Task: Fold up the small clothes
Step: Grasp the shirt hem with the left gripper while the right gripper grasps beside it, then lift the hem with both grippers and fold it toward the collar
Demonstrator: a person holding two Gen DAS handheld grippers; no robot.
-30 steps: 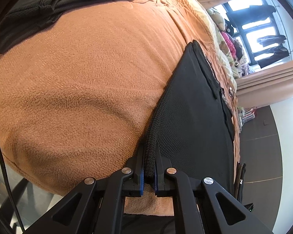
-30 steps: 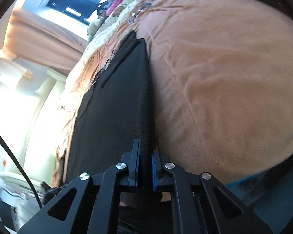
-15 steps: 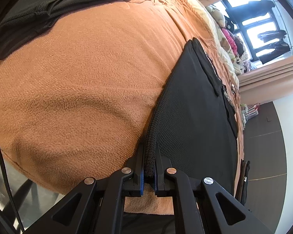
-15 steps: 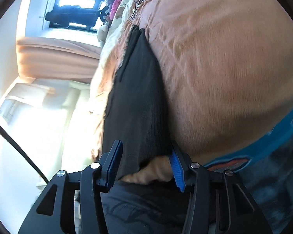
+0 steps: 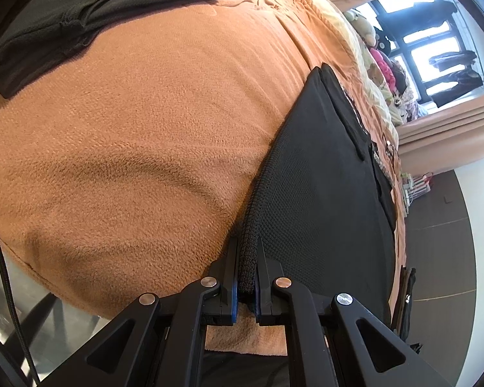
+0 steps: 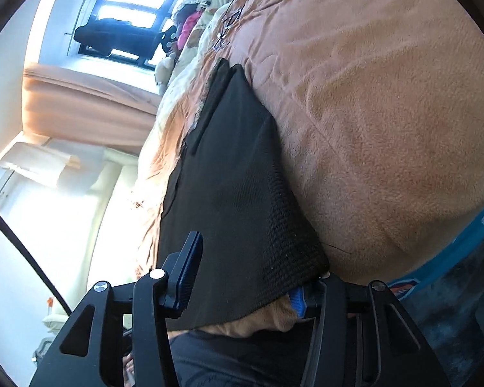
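A black mesh garment [image 5: 326,193] lies flat on an orange fleece blanket [image 5: 151,135] covering the bed. My left gripper [image 5: 247,285] is shut on the garment's thick near edge, which is pinched between the blue pads. In the right wrist view the same garment [image 6: 242,193] lies on the blanket [image 6: 387,135]. My right gripper [image 6: 245,277] is open, its jaws wide apart on either side of the garment's near corner, which rests loose between them.
Another dark folded garment [image 5: 67,16] lies at the blanket's far left. Stuffed toys [image 5: 380,71] and a window [image 5: 435,51] are at the far end of the bed. The bed's front edge is just below the grippers, with dark floor [image 5: 435,258] beyond.
My right gripper has opened and let go of the garment's edge, and has tilted and drawn back slightly. My left gripper still holds its edge and has barely moved.
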